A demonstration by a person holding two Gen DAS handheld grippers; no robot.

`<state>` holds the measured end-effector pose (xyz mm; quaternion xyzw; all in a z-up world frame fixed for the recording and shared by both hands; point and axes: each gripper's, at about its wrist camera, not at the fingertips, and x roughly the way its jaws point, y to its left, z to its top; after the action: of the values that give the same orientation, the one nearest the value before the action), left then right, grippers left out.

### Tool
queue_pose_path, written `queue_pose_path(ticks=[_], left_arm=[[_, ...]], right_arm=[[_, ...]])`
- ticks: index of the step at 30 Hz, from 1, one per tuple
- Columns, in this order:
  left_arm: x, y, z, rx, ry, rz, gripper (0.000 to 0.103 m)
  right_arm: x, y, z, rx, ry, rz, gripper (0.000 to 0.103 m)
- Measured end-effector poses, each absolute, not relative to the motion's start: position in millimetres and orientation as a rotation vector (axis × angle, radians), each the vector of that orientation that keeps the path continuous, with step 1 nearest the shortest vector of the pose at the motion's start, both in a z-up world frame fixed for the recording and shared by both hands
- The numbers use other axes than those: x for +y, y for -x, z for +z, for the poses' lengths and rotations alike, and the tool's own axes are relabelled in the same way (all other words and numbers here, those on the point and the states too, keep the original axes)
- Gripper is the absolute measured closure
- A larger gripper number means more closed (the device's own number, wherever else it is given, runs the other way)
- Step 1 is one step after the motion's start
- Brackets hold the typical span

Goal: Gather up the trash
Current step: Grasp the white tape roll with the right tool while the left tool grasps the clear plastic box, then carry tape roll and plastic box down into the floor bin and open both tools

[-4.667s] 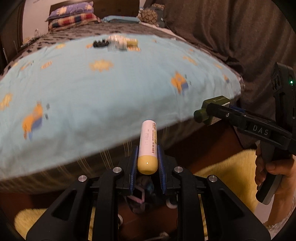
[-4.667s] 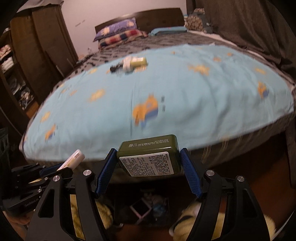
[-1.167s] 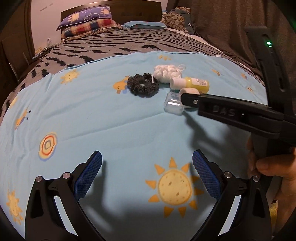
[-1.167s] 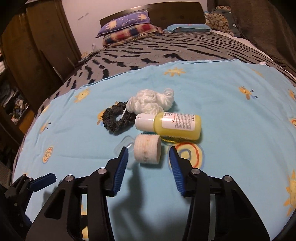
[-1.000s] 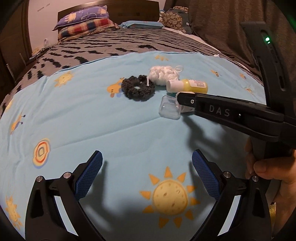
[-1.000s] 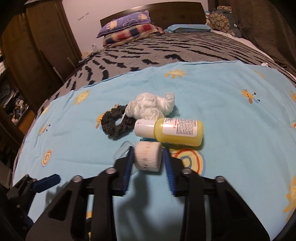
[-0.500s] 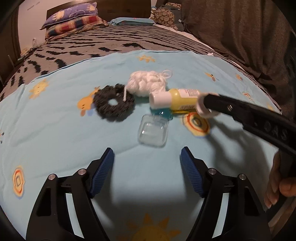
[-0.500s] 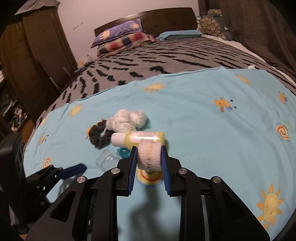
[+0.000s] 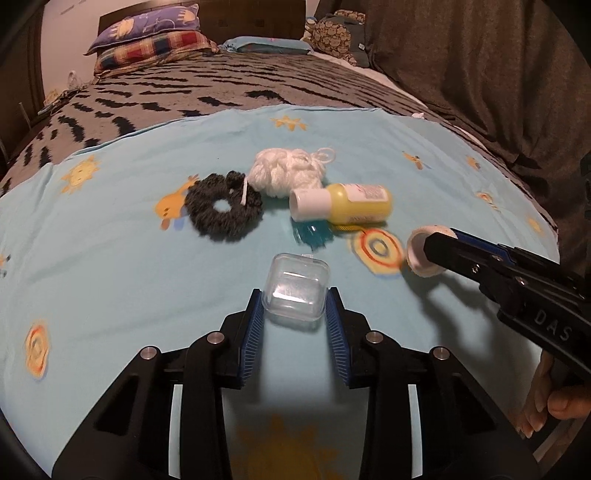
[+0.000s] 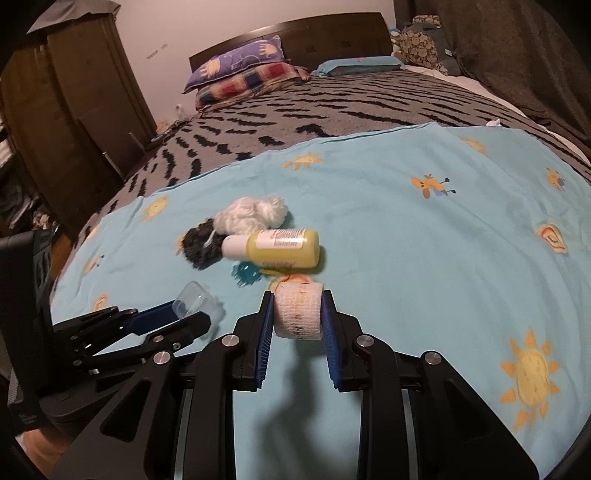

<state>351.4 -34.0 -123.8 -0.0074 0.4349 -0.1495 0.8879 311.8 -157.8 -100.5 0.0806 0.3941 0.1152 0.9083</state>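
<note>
Clear plastic box sits on the light-blue sheet, between the blue pads of the left gripper, whose jaws have just been closing — contact looks likely but is not certain. To its right, the right gripper clamps a white tape roll — held above the sheet. Farther off lie a yellow bottle, dark scrunchie and white yarn. Beyond: striped blanket, pillows, wooden wardrobe.

Location type: a bedroom in a home. Indicators: a wide bed with a dark wooden headboard, stacked patterned pillows against that headboard, a grey blanket with black zigzags, a light-blue children's sheet printed with suns nearer than the blanket, and a tall brown wooden wardrobe left of the headboard.
</note>
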Motion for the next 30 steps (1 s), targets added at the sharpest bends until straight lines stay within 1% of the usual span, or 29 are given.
queue_pose_path(ticks=[10, 15, 18, 24, 27, 30], left_arm=[[-18, -228, -86, 0.819, 0.035, -0.302, 0.07], [-16, -163, -81, 0.782, 0.016, -0.306, 0.07], [-17, -127, -88, 0.773, -0.002, -0.319, 0.07], [-19, -81, -111, 0.792, 0.008, -0.339, 0.07], [-21, -62, -133, 0.823, 0.008, -0.355, 0.07], [-26, -49, -163, 0.891, -0.008, -0.378, 0.07]], right_arm=[[-161, -215, -72, 0.755, -0.135, 0.225, 0.077], [-169, -156, -74, 0.749, -0.13, 0.236, 0.077], [-172, -125, -83, 0.765, -0.132, 0.241, 0.077], [-178, -75, -114, 0.82, -0.135, 0.245, 0.077], [-179, -57, -134, 0.862, -0.148, 0.247, 0.077], [-180, -43, -160, 0.923, -0.159, 0.251, 0.077]])
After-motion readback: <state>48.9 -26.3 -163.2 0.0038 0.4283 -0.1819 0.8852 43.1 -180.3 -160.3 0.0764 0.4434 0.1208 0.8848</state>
